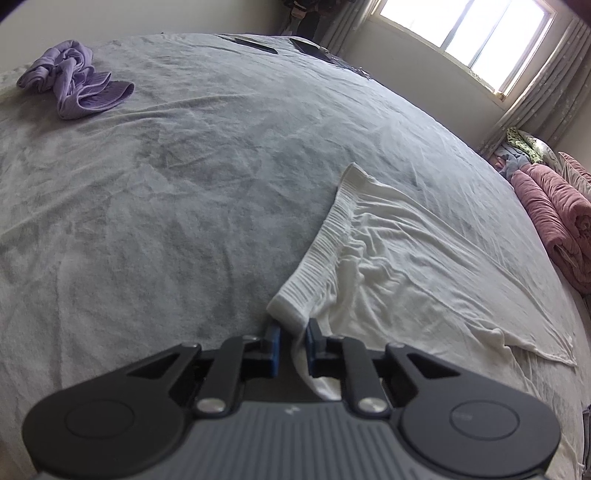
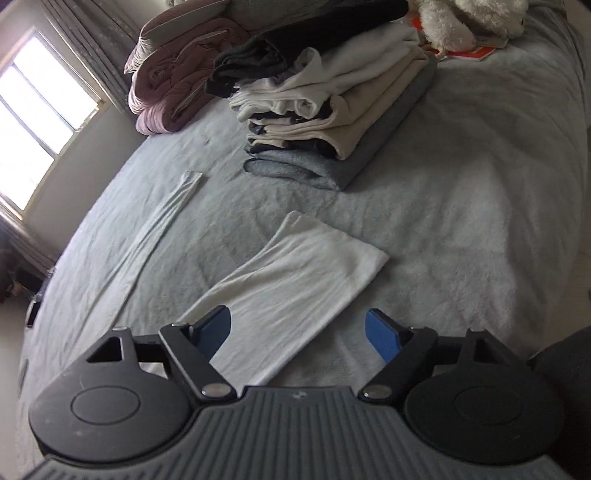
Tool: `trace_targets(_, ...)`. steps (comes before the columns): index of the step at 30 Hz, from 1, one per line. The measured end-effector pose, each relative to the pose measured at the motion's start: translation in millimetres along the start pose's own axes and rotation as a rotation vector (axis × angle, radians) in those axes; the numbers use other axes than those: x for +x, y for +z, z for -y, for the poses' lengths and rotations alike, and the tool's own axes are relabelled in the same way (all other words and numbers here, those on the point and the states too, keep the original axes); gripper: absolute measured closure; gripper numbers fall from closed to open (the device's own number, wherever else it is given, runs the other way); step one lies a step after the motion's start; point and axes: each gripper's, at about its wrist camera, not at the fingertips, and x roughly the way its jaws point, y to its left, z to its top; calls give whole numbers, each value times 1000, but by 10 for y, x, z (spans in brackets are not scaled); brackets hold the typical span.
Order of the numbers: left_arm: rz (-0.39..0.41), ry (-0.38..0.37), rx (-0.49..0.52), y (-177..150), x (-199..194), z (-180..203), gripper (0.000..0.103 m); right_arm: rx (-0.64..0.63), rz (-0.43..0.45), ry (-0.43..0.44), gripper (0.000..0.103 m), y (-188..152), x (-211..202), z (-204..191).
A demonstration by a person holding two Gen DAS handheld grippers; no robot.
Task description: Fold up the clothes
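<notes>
- Left gripper [image 1: 292, 341] has its jaws clamped on the ribbed hem corner of the white garment [image 1: 388, 266], which lies spread on the bed [image 1: 166, 184]
- Right gripper [image 2: 298, 334] hovers over the garment's sleeve end, jaws apart
- Judged advice: keep the hem taut, align edges before pressing any fold

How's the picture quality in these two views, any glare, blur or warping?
Left wrist view: the window is blown out white, the bed bulges from fisheye, and the white garment is sharp. Right wrist view: its window is also overexposed, the bed edge curves, the folded stack is slightly soft, and the corners darken.
</notes>
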Motion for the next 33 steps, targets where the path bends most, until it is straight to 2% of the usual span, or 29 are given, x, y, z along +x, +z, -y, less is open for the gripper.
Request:
trace_targets(8, -3, 6, -12, -9, -1, -5, 90, 136, 11, 25, 26, 155, 46, 303)
trace_targets(18, -3, 6, -19, 1, 8, -10, 91, 198, 55, 67, 32, 225, 159, 440)
trace_targets(22, -2, 11, -15, 4, 13, 2, 91, 194, 66, 70, 39, 234, 175, 477)
trace_targets(29, 2, 32, 1, -13, 40, 35, 91, 167, 80, 72, 45, 205, 172, 510)
trace_targets(32, 6, 41, 9, -20, 45, 50, 91, 184, 86, 72, 54, 209, 178, 554)
trace_targets(33, 6, 43, 11, -22, 47, 52, 91, 195, 88, 72, 60, 213, 182, 576)
